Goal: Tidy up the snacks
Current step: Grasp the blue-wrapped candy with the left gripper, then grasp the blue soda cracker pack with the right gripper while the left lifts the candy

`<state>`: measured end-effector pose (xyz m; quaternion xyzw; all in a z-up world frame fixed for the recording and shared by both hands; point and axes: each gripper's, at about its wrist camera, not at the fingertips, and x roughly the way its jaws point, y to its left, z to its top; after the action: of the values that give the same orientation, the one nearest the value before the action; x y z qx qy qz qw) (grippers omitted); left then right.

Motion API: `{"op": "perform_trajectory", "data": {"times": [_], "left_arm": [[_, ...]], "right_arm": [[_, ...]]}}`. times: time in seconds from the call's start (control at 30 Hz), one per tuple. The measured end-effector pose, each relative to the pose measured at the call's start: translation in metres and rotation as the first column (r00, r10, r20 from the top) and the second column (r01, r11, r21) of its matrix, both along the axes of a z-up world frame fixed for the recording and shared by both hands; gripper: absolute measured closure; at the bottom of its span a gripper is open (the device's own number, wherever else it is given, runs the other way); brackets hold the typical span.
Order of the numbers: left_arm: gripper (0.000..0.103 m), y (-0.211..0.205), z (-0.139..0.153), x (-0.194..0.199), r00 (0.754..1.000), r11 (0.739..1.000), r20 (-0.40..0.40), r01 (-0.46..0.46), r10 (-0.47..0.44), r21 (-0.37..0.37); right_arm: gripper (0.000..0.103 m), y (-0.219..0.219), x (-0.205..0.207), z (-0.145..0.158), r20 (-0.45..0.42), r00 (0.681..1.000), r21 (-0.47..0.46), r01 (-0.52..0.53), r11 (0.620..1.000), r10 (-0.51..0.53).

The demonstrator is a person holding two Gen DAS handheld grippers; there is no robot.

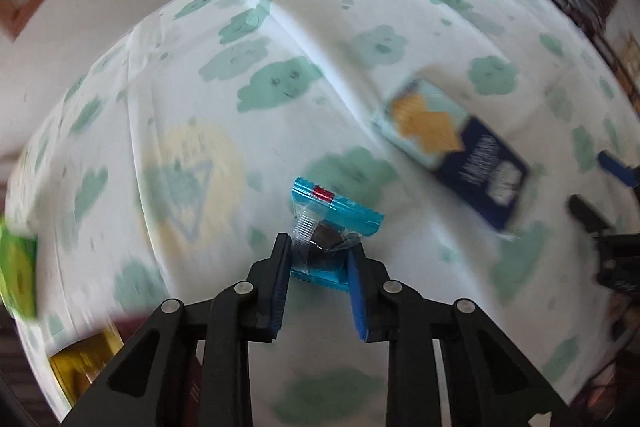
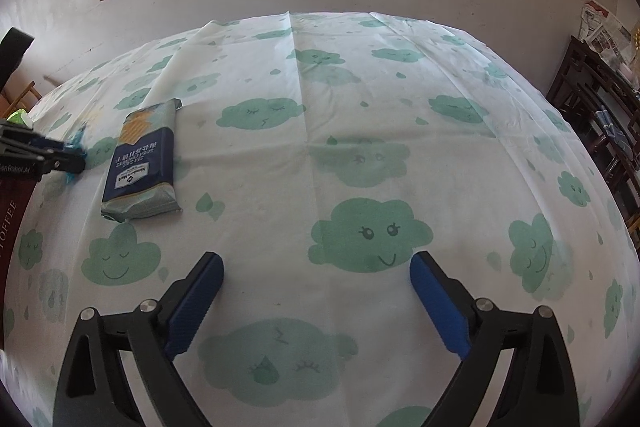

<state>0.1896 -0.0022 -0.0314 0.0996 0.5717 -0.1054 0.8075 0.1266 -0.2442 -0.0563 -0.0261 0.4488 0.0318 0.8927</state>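
Left tongs (image 1: pixel 320 247), tilted steeply down, pinch a blue candy (image 1: pixel 334 223) at frame center on the tablecloth (image 1: pixel 200 115). Right tongs (image 2: pixel 316 267) spread wide, nothing between; cracker pack (image 2: pixel 140 163) upper left.

left tool (image 1: pixel 320 247) clamped tight, pointing steeply down; right tool (image 2: pixel 316 267) spread wide.
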Motion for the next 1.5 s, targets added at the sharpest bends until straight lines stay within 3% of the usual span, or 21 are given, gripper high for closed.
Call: {"op": "perform_trajectory", "data": {"times": [0.23, 0.37, 0.57, 0.73, 0.93, 1.03, 1.07, 1.1, 1.3, 1.5], "left_arm": [[0.079, -0.009, 0.055, -0.091, 0.991, 0.973, 0.068, -0.097, 0.113, -0.211], [0.079, -0.001, 0.067, -0.128, 0.981, 0.965, 0.093, -0.145, 0.168, -0.219], [0.079, 0.021, 0.084, -0.162, 0.967, 0.949, 0.109, -0.2, 0.232, -0.245], [0.079, 0.039, 0.097, -0.184, 0.952, 0.944, 0.144, -0.232, 0.269, -0.235], [0.079, 0.065, 0.1, -0.194, 0.932, 0.923, 0.144, -0.291, 0.333, -0.253], [0.079, 0.076, 0.1, -0.199, 0.922, 0.913, 0.147, -0.315, 0.359, -0.258], [0.079, 0.08, 0.1, -0.201, 0.918, 0.91, 0.149, -0.321, 0.367, -0.261], [0.079, 0.083, 0.101, -0.204, 0.914, 0.907, 0.151, -0.329, 0.376, -0.264], [0.079, 0.111, 0.107, -0.22, 0.882, 0.886, 0.18, -0.385, 0.435, -0.257], [0.079, 0.143, 0.11, -0.236, 0.848, 0.87, 0.213, -0.442, 0.485, -0.22]], "right_arm": [[0.006, -0.005, 0.0, 0.002, 0.01, 1.0, 0.051, 0.001, 0.999, -0.001], [0.006, -0.006, -0.005, 0.011, 0.057, 0.994, 0.186, -0.099, 0.978, 0.09], [0.006, 0.044, 0.017, 0.027, 0.051, 0.963, 0.243, -0.27, 0.932, 0.266], [0.006, 0.087, 0.047, 0.023, 0.003, 0.938, 0.158, -0.344, 0.926, 0.348], [0.006, 0.115, 0.073, 0.008, -0.065, 0.933, 0.083, -0.349, 0.934, 0.354], [0.022, 0.115, 0.077, 0.002, -0.08, 0.933, 0.038, -0.348, 0.937, 0.35], [0.032, 0.117, 0.077, 0.002, -0.078, 0.933, 0.009, -0.351, 0.936, 0.35], [0.05, 0.118, 0.076, 0.003, -0.074, 0.928, 0.0, -0.367, 0.93, 0.366], [0.052, 0.113, 0.064, 0.008, -0.051, 0.919, -0.008, -0.393, 0.92, 0.392], [0.052, 0.093, 0.018, 0.033, 0.064, 0.939, 0.111, -0.342, 0.933, 0.337]]}}
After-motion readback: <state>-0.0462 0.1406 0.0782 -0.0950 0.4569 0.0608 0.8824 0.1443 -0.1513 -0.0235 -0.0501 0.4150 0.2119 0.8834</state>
